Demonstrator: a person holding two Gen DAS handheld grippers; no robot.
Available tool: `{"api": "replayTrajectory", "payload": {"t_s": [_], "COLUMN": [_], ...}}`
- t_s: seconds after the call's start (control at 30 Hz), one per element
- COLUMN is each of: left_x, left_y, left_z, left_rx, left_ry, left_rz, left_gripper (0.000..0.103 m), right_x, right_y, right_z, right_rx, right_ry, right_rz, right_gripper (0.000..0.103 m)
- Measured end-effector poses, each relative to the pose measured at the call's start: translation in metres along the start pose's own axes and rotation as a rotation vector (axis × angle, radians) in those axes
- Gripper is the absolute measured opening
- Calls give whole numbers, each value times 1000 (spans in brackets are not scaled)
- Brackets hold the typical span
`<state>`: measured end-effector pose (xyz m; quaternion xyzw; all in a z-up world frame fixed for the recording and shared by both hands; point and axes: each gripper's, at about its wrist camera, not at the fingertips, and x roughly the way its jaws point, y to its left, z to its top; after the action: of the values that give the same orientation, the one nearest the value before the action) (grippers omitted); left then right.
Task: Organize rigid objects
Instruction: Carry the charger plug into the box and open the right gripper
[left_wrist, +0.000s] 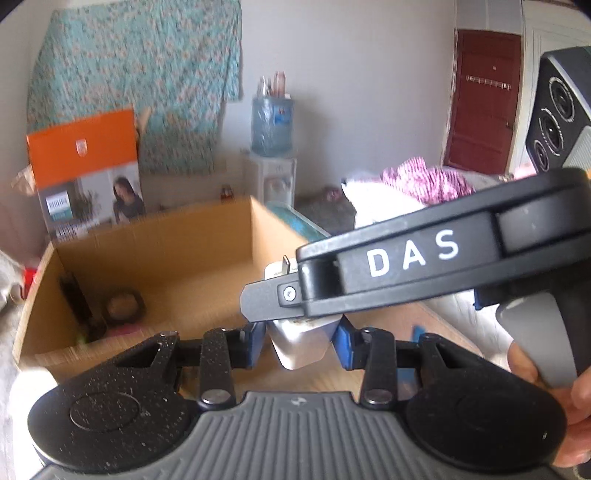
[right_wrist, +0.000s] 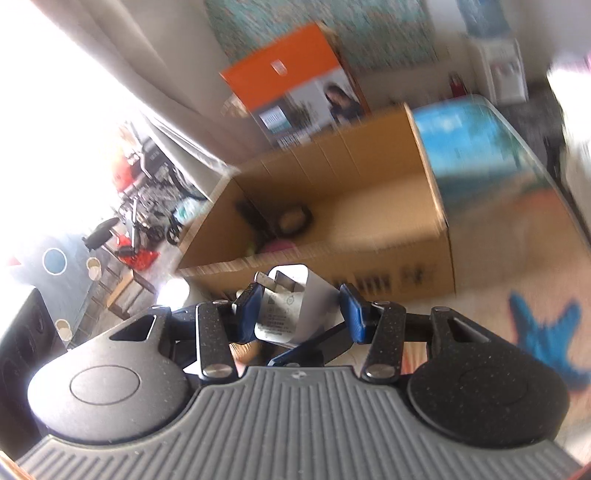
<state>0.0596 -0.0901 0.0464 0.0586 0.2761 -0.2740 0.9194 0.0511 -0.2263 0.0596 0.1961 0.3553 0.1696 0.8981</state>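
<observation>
Charger (left_wrist: 301, 345), white with prongs up, is sitting between blue pads of both claws: left claw (left_wrist: 300, 345) and right claw (right_wrist: 301, 308) are each gripping it, above the counter (left_wrist: 436, 321), just before the open cardboard box (left_wrist: 177, 251).

"DAS" stands in white on the black right tongs (left_wrist: 255, 306).
</observation>
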Motion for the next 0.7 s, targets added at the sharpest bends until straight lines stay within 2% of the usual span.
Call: {"api": "replayTrajectory", "payload": {"t_s": [0.13, 0.27, 0.47, 0.7], "left_x": [3, 23, 70, 136], "left_y": [18, 41, 85, 133], "left_z": [36, 71, 100, 100], "left_rx": [-5, -36, -111, -212], "left_ry": [-17, 12, 135, 314], "left_rz": [29, 44, 46, 51], "left_gripper": [40, 41, 41, 41], "right_x": [4, 26, 86, 172], "right_y": [11, 13, 5, -21], "right_z": [41, 89, 144, 164], "right_rx": [-25, -37, -11, 66], "right_ry": [-18, 5, 103, 256], "right_rz": [38, 66, 77, 82], "right_gripper": [46, 46, 46, 46]}}
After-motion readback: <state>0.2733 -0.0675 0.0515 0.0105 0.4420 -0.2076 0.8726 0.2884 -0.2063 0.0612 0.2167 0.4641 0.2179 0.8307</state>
